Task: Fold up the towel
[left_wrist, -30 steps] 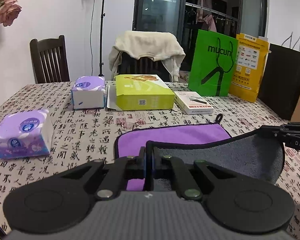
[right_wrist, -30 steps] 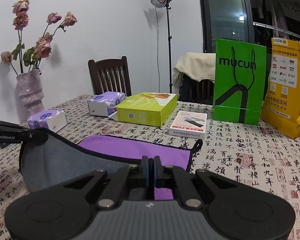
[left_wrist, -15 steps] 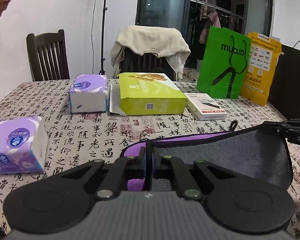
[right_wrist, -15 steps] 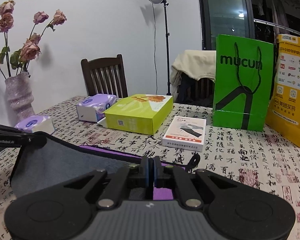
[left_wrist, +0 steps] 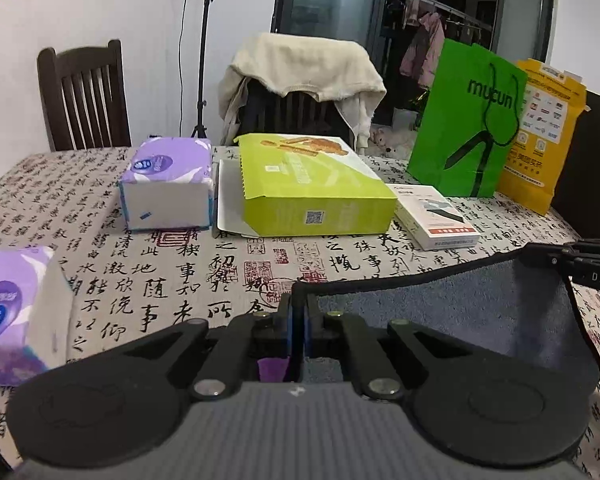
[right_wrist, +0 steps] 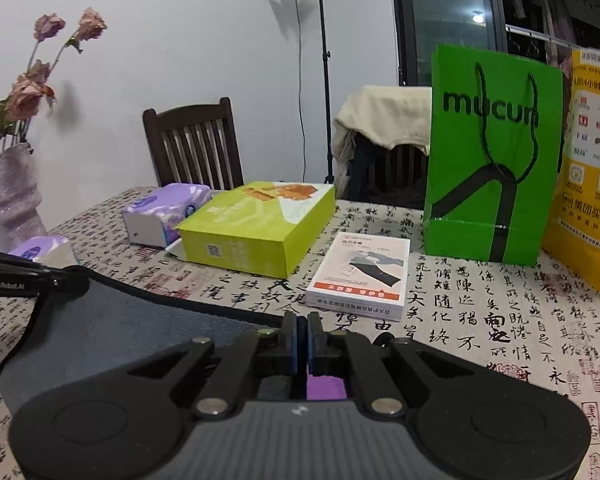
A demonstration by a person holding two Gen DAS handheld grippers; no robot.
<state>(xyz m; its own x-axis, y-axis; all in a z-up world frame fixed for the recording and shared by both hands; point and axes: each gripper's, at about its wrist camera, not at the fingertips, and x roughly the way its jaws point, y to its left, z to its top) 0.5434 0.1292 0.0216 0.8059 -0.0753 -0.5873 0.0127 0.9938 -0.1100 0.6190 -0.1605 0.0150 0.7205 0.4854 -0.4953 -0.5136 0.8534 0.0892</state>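
left gripper (left_wrist: 298,320) clamped on towel (left_wrist: 440,320) corner, grey side up, black-edged hem stretched to right gripper (left_wrist: 556,258) pinching far corner, lime box (left_wrist: 312,188), two purple tissue packs, green bag (left_wrist: 466,120) on calligraphy tablecloth (left_wrist: 160,280)

Bare tablecloth (left_wrist: 172,280) lies open right ahead of the raised towel (left_wrist: 440,312), a clear strip running across the table. Beyond it a row blocks the way: tissue pack (left_wrist: 168,184), green box (left_wrist: 312,184) just beside it, then the white box (left_wrist: 436,216). Another tissue pack (left_wrist: 16,316) crowds the near left, and the green bag (right_wrist: 492,152) and yellow bag (right_wrist: 588,176) stand upright behind on the right.
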